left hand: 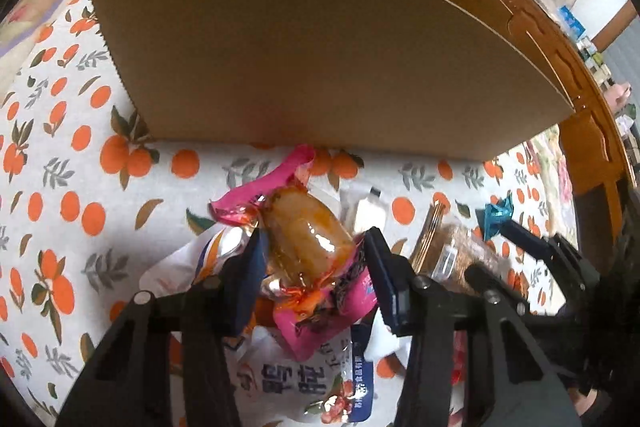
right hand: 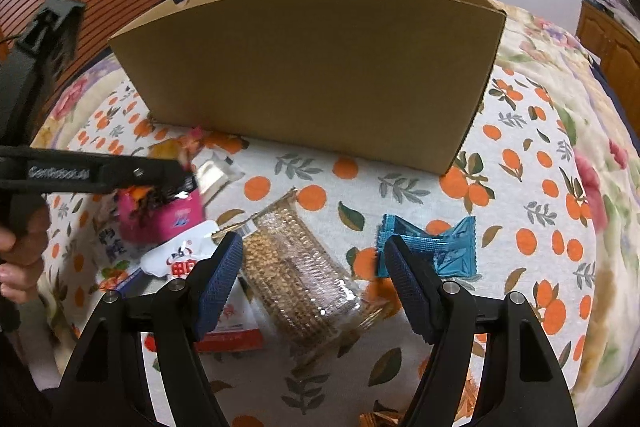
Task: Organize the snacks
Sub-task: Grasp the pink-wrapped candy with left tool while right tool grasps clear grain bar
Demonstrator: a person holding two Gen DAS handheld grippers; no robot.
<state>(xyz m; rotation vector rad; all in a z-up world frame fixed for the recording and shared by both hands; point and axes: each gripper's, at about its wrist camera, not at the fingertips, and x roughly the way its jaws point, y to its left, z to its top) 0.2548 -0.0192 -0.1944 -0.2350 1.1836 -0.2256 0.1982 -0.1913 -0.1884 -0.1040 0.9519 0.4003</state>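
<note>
My left gripper (left hand: 310, 247) is shut on a pink-wrapped snack packet (left hand: 304, 239) with a glossy clear window, held just above a white and blue snack bag (left hand: 296, 383). The open cardboard box (left hand: 320, 59) stands right behind it. In the right wrist view my right gripper (right hand: 312, 251) is open and empty above a clear packet of brown grain bars (right hand: 296, 275). A blue wrapped candy (right hand: 436, 247) lies by its right finger. The left gripper (right hand: 120, 175) with the pink packet (right hand: 160, 215) shows at the left, and the box (right hand: 320, 67) behind.
The snacks lie on a white cloth with orange fruit print (right hand: 520, 227) spread over a flowered bedcover. A small clear sachet (right hand: 218, 171) lies near the box. A red and white packet (right hand: 236, 331) sits under my right gripper's left finger. A wooden cabinet (left hand: 576, 115) stands to the right.
</note>
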